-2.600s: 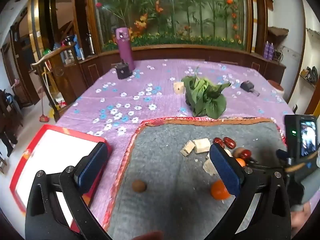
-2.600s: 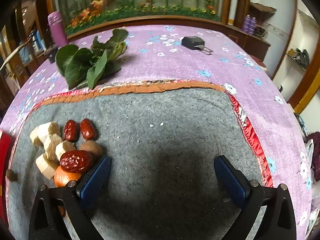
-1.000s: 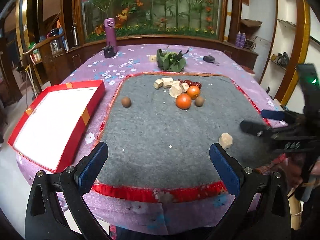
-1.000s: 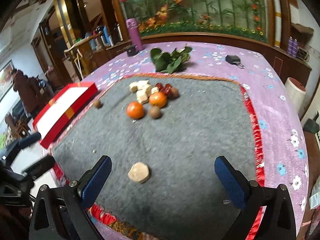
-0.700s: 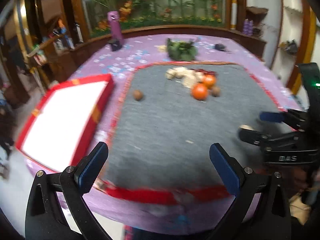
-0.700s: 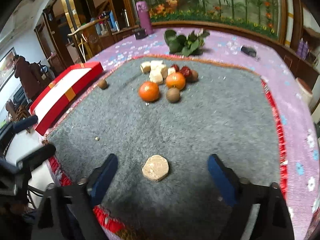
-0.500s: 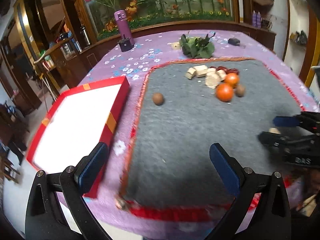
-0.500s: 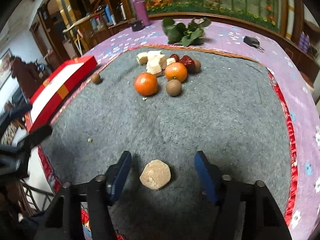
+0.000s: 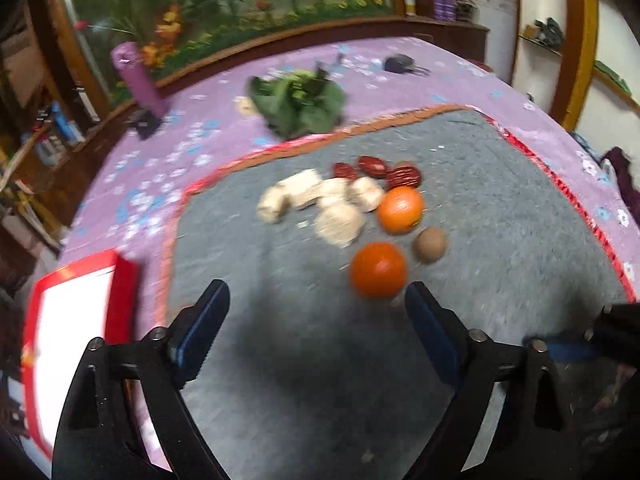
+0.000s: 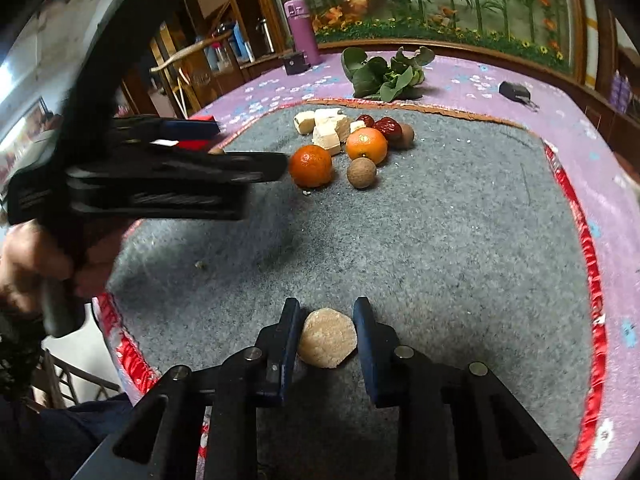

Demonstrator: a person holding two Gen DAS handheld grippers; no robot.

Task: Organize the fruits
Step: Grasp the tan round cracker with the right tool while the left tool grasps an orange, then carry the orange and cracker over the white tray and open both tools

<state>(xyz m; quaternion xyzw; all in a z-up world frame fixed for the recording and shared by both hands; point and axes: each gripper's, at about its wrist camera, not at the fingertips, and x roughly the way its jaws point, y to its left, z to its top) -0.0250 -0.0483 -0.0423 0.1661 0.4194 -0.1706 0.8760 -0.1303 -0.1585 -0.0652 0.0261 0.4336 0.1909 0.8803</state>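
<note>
Only the right wrist view shows the pale tan hexagonal slice (image 10: pixel 327 338) lying near the front edge of the grey felt mat (image 10: pixel 440 240), between the blue pads of the right gripper (image 10: pixel 326 334); its jaws have just been closing and now pinch the slice from both sides. That view also shows the left gripper (image 10: pixel 250 148) from the side, held in a hand (image 10: pixel 28 264) above the mat's left part, reaching toward the nearer orange mandarin (image 10: pixel 311 165). The left wrist view, blurred, shows the left gripper (image 9: pixel 316 320) with jaws spread and nothing between them; they have just been closing a little, and the mandarin (image 9: pixel 378 269) sits just beyond the right pad. Behind it lie a second mandarin (image 9: pixel 400 209), a brown round fruit (image 9: pixel 429 244), pale cut chunks (image 9: pixel 316 200) and dark red dates (image 9: pixel 376 170), all clustered on the mat. Only this view shows the inside of the red-rimmed shallow box (image 9: pixel 72 344) at the counter's left edge: its white floor looks bare. A bunch of green leaves (image 9: pixel 298 102) and a purple flask (image 9: pixel 138 80) stand further back on the flowered purple cloth (image 9: pixel 192 136).
</note>
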